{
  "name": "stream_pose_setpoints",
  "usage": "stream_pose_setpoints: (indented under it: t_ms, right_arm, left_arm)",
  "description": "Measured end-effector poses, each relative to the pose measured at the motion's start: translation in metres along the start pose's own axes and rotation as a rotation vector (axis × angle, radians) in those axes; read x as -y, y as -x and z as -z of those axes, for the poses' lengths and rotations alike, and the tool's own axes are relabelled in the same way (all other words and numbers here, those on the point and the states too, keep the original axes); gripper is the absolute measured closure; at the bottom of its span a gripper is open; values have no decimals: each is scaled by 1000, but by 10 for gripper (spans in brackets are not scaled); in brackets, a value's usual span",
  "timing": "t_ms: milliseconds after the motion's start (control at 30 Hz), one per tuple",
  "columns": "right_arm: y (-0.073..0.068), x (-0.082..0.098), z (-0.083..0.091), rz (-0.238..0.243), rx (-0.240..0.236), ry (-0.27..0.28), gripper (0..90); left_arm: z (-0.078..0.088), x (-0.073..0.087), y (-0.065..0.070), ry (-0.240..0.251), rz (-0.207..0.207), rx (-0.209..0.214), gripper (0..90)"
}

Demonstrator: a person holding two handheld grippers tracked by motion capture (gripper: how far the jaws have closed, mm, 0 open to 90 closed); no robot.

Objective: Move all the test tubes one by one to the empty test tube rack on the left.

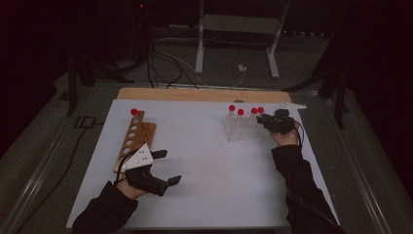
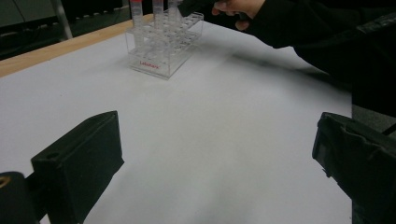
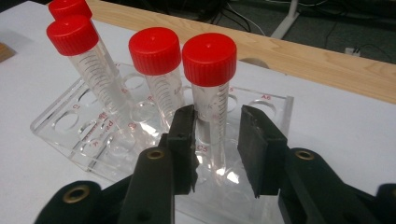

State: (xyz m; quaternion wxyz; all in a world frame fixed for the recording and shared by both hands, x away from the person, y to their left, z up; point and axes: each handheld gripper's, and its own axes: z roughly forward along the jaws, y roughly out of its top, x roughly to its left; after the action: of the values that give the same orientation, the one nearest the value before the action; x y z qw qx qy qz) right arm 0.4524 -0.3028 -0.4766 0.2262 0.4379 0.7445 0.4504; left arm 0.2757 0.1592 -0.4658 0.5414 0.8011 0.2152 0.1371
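The right gripper (image 3: 215, 140) has its two black jaws around one tube (image 3: 211, 84) with a red cap. The left jaw touches the tube's side. The right jaw has a small gap next to the tube, so the pinch looks almost done, not tight yet. The jaws hold low, under the cap, likely so the tube can go straight up out of its hole.

That tube stands up in the clear rack (image 3: 56, 122), at the rack's side nearest this gripper. Three more red-capped tubes stand behind it, toward 10 and 11 o'clock. The rack has many holes to keep the tubes from falling over.

From above, the right gripper (image 1: 272, 122) is at about 2 o'clock on the white table (image 1: 204, 146), touching the 3 o'clock side of the clear rack (image 1: 238, 127).

The left gripper (image 1: 168, 168) waits at about 8 o'clock. Its jaws are spread wide with nothing between them. It lies low over the table, I think so it is ready to help.

Just beside it, toward 11 o'clock, is a wooden rack (image 1: 139, 139) with a row of round holes. One red-capped tube (image 1: 134, 113) already stands at its far end. The other holes are free, so I think the tubes go there.
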Motion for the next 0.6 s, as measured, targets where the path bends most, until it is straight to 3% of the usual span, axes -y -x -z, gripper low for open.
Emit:
stream_pose_setpoints:
  t_ms: [133, 400, 600]
  right_arm:
    - [-1, -2, -4, 8, -14, -7, 734]
    - [-4, -4, -3, 55, 13, -9, 753]
    - [-5, -14, 9, 60, 14, 30, 755]
  left_arm:
    - [0, 1, -1, -5, 1, -1, 24]
    - [0, 1, -2, -1, 2, -3, 24]
    - [0, 1, -2, -2, 3, -6, 24]
